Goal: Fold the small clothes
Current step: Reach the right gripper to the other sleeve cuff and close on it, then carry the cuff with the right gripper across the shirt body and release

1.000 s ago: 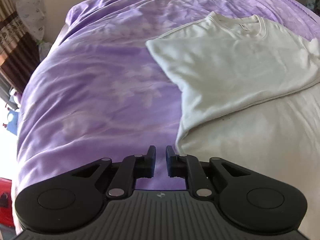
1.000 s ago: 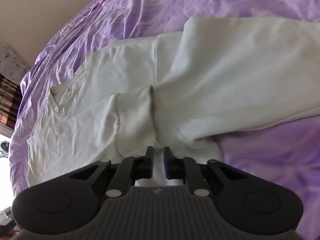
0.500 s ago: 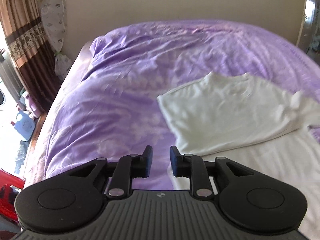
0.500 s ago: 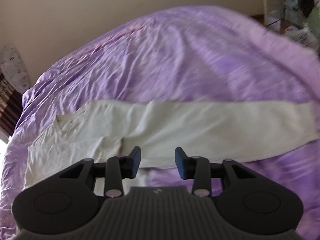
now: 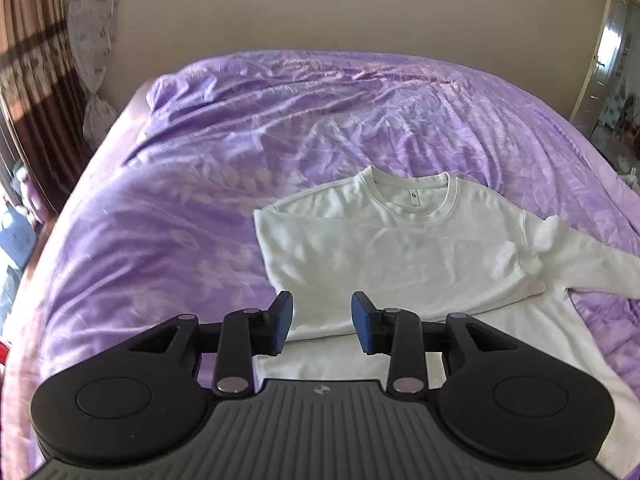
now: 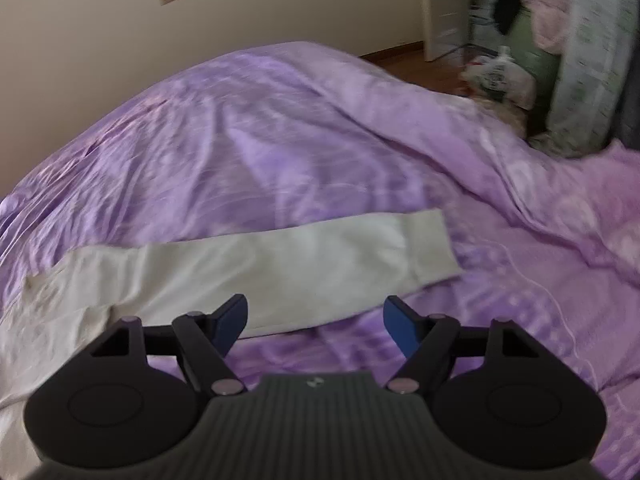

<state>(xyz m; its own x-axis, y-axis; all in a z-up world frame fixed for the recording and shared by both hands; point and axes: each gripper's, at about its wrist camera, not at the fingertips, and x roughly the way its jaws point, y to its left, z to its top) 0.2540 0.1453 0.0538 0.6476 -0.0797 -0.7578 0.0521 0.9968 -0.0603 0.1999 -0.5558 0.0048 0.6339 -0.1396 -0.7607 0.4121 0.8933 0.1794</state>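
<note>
Your left gripper [image 5: 321,322] is released, its blue pads apart and holding nothing, and it hangs over the near edge of the white shirt [image 5: 384,252]. The shirt is soft knit cloth with a ribbed round collar [image 5: 412,196]; it lies flat on the wrinkled, shiny purple bedcover [image 5: 240,152], with one side folded in. Your right gripper [image 6: 315,322] is spread wide and empty, above the long sleeve [image 6: 280,264], which lies straight with a square cuff [image 6: 436,244]. Bare bedcover surrounds the shirt at the left and the far side.
</note>
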